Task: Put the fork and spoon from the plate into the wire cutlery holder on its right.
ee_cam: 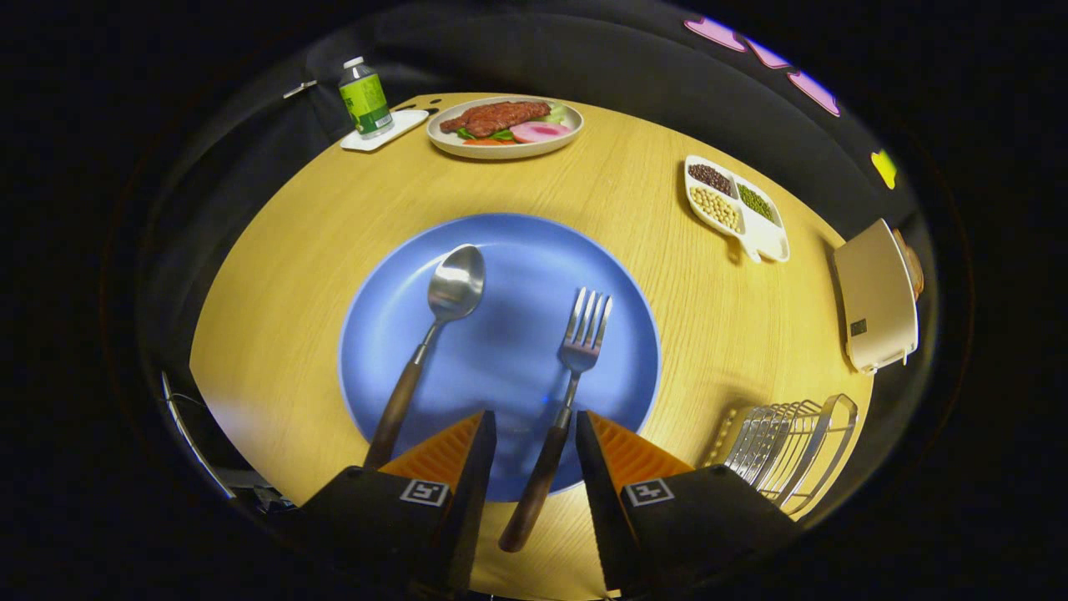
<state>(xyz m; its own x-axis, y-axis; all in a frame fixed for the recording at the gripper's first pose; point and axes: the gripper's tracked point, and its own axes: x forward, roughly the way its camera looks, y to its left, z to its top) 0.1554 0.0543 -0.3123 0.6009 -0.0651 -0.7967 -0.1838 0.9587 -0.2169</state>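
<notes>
Lying between spread fingers of open claw (534, 434): fork (561, 392) handle, untouched; spoon (434, 330) left.

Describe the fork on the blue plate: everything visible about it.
The metal fork with a dark wooden handle has four shiny silver tines and a slim neck running into a brown, rounded handle. It lies flat, tines pointing away from the gripper, on the right half of the round blue plate. Its handle crosses the plate's near rim and ends over the light wooden table. The handle sits between the open fingers, neither visibly pressing it. The wooden-handled spoon lies apart, to its left.
</notes>
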